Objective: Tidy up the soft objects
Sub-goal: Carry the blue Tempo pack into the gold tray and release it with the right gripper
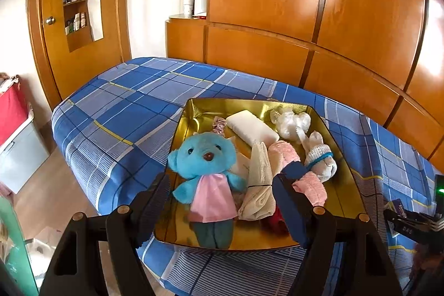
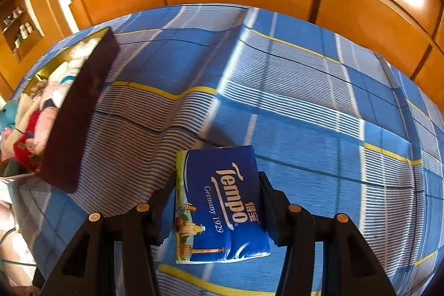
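A gold tin (image 1: pixel 194 107) lies on the blue plaid bed (image 1: pixel 125 113), filled with soft things. Among them are a blue teddy (image 1: pixel 206 165) in a pink dress, a folded white cloth (image 1: pixel 249 126), a pink sock (image 1: pixel 288 154) and a white plush (image 1: pixel 294 122). My left gripper (image 1: pixel 222 203) hangs open over the tin's near end, its fingers (image 1: pixel 155 207) on either side of the teddy and clear of it. My right gripper (image 2: pixel 217 199) is shut on a blue Tempo tissue pack (image 2: pixel 222 207), above the bed and to the right of the tin's dark outer wall (image 2: pixel 77 113).
Wooden wardrobe panels (image 1: pixel 305 18) rise behind the bed, with a shelf niche and a door knob (image 1: pixel 50 20) at the left. A red box (image 1: pixel 11 113) and a grey bin (image 1: pixel 19 154) stand on the floor to the left. Open sheet (image 2: pixel 319 101) spreads right of the tin.
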Motion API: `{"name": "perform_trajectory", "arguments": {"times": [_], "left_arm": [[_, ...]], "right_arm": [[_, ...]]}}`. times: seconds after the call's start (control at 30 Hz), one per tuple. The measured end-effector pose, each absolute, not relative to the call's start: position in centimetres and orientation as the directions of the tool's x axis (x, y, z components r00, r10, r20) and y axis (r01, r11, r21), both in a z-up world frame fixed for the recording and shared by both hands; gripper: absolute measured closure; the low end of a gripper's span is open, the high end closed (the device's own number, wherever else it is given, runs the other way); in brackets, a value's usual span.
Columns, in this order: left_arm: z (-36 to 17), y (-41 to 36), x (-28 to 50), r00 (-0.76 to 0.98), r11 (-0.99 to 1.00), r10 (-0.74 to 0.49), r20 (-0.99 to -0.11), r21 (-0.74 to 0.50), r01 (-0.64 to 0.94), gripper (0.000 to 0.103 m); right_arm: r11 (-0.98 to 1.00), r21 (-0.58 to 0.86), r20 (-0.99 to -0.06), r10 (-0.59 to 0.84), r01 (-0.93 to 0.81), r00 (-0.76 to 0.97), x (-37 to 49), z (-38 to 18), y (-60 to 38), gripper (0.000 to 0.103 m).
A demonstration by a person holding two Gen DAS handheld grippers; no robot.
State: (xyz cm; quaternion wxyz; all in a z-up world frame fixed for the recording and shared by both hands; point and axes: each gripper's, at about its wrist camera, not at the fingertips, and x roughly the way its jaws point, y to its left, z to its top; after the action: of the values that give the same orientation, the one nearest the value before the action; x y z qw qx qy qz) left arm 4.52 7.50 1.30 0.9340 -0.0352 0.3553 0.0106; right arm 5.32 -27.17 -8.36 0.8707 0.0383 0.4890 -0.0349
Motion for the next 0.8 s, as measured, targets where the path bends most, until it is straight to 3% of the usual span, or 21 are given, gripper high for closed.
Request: {"name": "perform_trajectory", "arguments": {"times": [0.57,0.8], "left_arm": [[1.2,9.6,4.6,0.745,0.992,0.029,-0.667,-0.07,-0.101,0.026],[1.2,10.1,4.6,0.744,0.991,0.038,-0.667,-0.073,-0.116,0.023]], "right_arm": [[0.959,0.109,-0.767,0.248,-0.26,0.593,9.8,-1.8,-12.4,0.05],[0.946,0.068,-0.826,0.23,-0.316,0.514,14.7,-4.1,-7.1,0.049]]}}
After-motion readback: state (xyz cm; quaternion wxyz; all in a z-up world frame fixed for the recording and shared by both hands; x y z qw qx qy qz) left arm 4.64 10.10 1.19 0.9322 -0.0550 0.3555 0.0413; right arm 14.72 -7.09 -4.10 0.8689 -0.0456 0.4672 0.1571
